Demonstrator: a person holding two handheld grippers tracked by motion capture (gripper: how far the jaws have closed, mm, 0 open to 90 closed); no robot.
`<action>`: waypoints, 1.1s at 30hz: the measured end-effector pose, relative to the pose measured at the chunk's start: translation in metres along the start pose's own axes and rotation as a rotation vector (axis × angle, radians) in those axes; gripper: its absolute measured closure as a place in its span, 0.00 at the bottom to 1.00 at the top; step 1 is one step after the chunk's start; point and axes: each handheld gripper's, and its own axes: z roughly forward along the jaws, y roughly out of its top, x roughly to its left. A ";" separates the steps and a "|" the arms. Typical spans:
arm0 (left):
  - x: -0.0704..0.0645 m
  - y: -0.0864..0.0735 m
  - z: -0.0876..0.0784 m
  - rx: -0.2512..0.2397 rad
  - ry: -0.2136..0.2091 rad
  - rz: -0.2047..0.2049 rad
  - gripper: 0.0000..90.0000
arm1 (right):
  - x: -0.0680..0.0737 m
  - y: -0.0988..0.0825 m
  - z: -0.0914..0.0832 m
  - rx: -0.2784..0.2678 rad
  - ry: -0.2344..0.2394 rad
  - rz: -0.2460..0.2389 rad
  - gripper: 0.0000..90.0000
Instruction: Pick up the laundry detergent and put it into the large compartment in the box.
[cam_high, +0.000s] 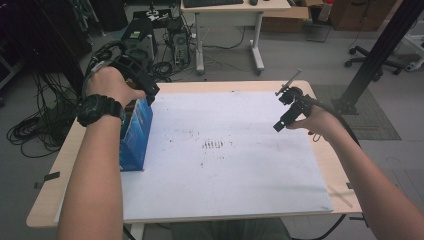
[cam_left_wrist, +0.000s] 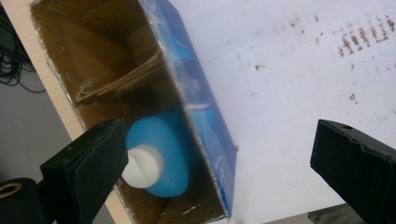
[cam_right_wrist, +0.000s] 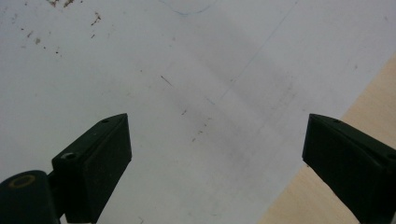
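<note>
An open-topped blue box (cam_high: 136, 135) stands upright at the left edge of the white sheet (cam_high: 225, 175). In the left gripper view I look down into the box (cam_left_wrist: 205, 107): its inside is brown cardboard, and a blue bottle (cam_left_wrist: 163, 144) with a white cap (cam_left_wrist: 142, 165) sits in it. My left gripper (cam_high: 149, 93) (cam_left_wrist: 219, 140) hangs over the box's top, open, one jaw over the opening and the other over the sheet, holding nothing. My right gripper (cam_high: 283, 110) (cam_right_wrist: 215, 126) hovers open above the sheet's right side, empty.
The wooden table (cam_high: 50, 200) shows around the sheet, with brown smudges (cam_high: 214, 145) at its middle. Beyond the far edge are computer cases (cam_high: 140, 37), tangled cables (cam_high: 35, 130), a desk (cam_high: 230, 10), a chair base (cam_high: 372, 62) and a slanted black post (cam_high: 380, 50).
</note>
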 end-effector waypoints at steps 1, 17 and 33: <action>-0.002 0.002 -0.001 -0.003 -0.004 0.013 0.05 | 0.000 0.000 0.000 -0.001 0.000 -0.001 0.09; -0.039 0.027 -0.005 -0.049 -0.006 0.164 0.04 | -0.002 -0.002 -0.003 -0.003 -0.003 -0.004 0.09; -0.080 0.041 -0.014 -0.139 -0.070 0.441 0.04 | -0.002 -0.003 -0.004 -0.005 -0.003 0.001 0.09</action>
